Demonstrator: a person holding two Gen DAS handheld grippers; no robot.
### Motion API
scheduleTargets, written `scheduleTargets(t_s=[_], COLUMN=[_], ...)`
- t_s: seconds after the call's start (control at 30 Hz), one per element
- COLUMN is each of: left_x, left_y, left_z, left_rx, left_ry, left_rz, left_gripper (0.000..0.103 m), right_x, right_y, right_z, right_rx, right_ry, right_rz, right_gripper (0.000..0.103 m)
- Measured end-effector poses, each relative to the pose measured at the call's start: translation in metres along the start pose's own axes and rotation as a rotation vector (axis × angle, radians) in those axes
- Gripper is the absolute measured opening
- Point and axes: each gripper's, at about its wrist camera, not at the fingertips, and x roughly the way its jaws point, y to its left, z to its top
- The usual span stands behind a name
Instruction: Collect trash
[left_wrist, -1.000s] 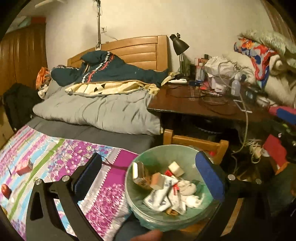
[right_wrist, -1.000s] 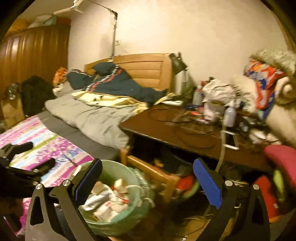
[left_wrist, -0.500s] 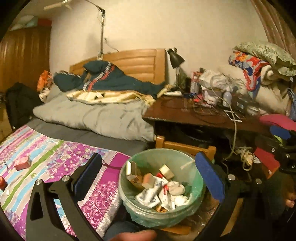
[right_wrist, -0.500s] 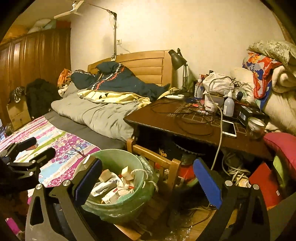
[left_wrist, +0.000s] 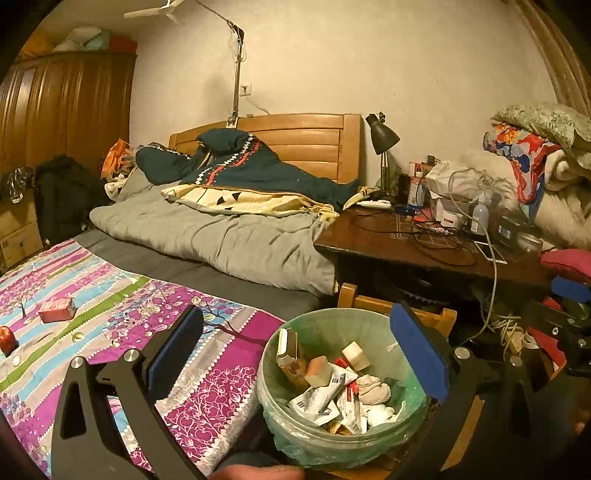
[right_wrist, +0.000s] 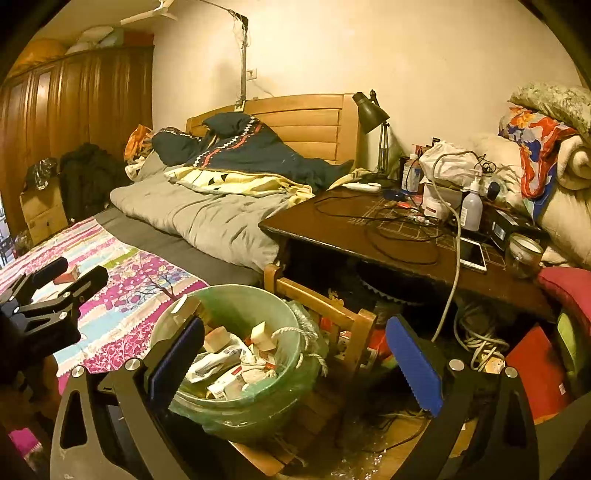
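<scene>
- Green liner covers the inside of your trash bin (left_wrist: 325, 332), which sits at the foot of the bed, just beside the patterned bedspread (left_wrist: 110, 314) and against a wooden chair frame (left_wrist: 373, 301).
- Your left gripper (left_wrist: 299, 354) hangs over the bin with its blue-padded fingers spread wide and nothing between them; one finger is above the bedspread, the other above the bin's far rim.
- Your right gripper (right_wrist: 291, 354) is likewise spread wide and empty, with the bin (right_wrist: 236, 306) low between its fingers and toward the left one.
- In the right wrist view your left gripper (right_wrist: 70, 275) shows at the left edge, above the bedspread.
- Inside the bin lie crumpled wrappers (left_wrist: 321, 398), small cartons (left_wrist: 290, 350) and wadded tissue (left_wrist: 373, 384).
- On the bedspread, well apart from the bin, you can see a small red box (left_wrist: 56, 309) and a red round object (left_wrist: 7, 338) near the left edge.
- Beyond the bin stands a dark wooden desk (right_wrist: 332, 221) carrying cables, a white phone (right_wrist: 472, 253), a spray bottle (right_wrist: 472, 206) and a black desk lamp (right_wrist: 369, 110).
- A grey duvet (left_wrist: 221, 236) lies across the bed, butting against the desk's edge.
</scene>
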Motion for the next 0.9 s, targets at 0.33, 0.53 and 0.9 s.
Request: scheduleTargets(t_s=[0.33,0.53,0.9], left_x=[0.007,0.011,0.019], left_y=[-0.009,-0.014,-0.016], left_z=[-0.003,-0.005,-0.008], left_rx=[0.023,0.044,0.052], left_ry=[0.016,0.025,0.055], left_rz=[-0.012,-0.005,0.0], left_gripper=[0.097,0.098,0.098], right_x=[0.007,0.014,0.02], right_y=[-0.003,0.0,-0.007], right_z=[-0.017,-0.021,-0.024], right_rx=[0.0,-0.018,0.038], right_ry=[-0.007,-0.061,-0.074], right_rz=[-0.02,-0.05,0.005], right_gripper=[0.098,0.098,0.098])
